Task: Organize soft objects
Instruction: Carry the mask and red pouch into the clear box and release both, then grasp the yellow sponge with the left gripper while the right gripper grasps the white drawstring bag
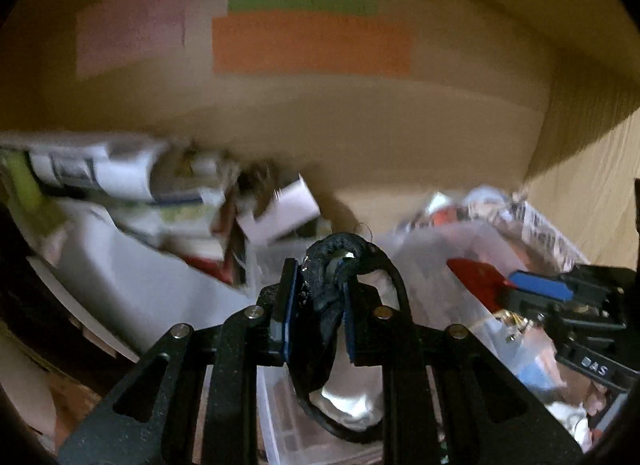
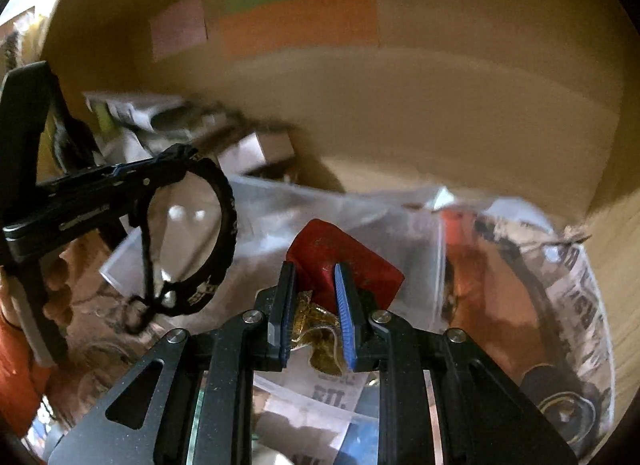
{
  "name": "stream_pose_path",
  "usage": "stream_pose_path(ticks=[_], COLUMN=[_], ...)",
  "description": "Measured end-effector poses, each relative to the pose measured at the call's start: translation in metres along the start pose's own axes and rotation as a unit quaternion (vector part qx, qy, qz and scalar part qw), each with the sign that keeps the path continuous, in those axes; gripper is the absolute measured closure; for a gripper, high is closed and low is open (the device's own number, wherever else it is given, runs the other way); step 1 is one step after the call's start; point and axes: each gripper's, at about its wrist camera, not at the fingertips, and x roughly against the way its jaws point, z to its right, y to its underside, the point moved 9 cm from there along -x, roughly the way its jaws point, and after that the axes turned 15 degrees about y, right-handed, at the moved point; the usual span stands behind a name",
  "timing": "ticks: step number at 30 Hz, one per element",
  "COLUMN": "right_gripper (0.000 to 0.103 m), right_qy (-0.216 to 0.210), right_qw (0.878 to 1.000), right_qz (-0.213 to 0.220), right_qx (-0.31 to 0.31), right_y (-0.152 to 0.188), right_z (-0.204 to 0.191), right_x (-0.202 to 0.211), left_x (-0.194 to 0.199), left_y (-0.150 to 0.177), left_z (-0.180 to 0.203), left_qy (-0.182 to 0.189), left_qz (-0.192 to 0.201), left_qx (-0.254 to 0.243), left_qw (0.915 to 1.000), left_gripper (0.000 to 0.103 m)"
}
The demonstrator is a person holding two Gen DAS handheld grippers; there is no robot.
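Over the box (image 1: 400, 145), left tongs (image 1: 320, 285) clamp a black band (image 1: 332, 261); right tongs (image 2: 316, 297) clamp a red pouch (image 2: 344, 257). Lower both gently, clear of the bags (image 2: 280, 217).

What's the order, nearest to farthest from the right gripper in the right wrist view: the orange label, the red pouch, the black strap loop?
1. Red pouch: pinched in the right gripper.
2. Black strap loop: to the left, held by the left gripper.
3. Orange label: on the cardboard wall behind.
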Motion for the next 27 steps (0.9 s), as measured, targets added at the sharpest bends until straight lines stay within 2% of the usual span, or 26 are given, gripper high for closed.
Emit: stream_pose_path(ticks=[6,11,14,16,18,21,24,26,27], right_gripper=[0.085,0.077,0.06,0.045,0.037,0.029,0.018,0.018,0.017], right_qy=[-0.006,-0.005,0.003,0.014,0.017,0.023,0.031,0.034,0.034], right_qw=[0.999,0.998,0.999,0.999,1.0,0.999,0.998,0.997,0.996], right_qz=[-0.046,-0.055,-0.039,-0.021,-0.003,0.028,0.059,0.074,0.082], right_qx=[0.016,0.029,0.029,0.028,0.024,0.018,0.011,0.011,0.01], right_y=[0.017,0.022,0.018,0.013,0.007,-0.002,-0.008,-0.01,-0.009], right_z=[-0.005,-0.01,-0.009,-0.007,-0.005,-0.001,0.004,0.006,0.007], right_x=[-0.023,-0.026,-0.019,-0.01,0.003,0.028,0.053,0.065,0.074], left_x=[-0.014,-0.011,0.001,0.013,0.026,0.047,0.066,0.078,0.085], left_y=[0.025,0.03,0.027,0.024,0.02,0.015,0.014,0.016,0.018], left_z=[0.0,0.004,0.008,0.011,0.015,0.022,0.027,0.03,0.032], left_qy=[0.009,0.019,0.029,0.032,0.034,0.036,0.037,0.036,0.036], left_qz=[-0.047,-0.053,-0.044,-0.033,-0.02,0.001,0.016,0.025,0.03], left_qx=[0.001,-0.001,0.0,-0.002,-0.007,-0.017,-0.023,-0.024,-0.025], left_qw=[0.9989,0.9984,0.9986,0.9989,0.9992,0.9992,0.9989,0.9988,0.9986], left_gripper=[0.081,0.058,0.049,0.042,0.036,0.029,0.016,0.004,0.003])
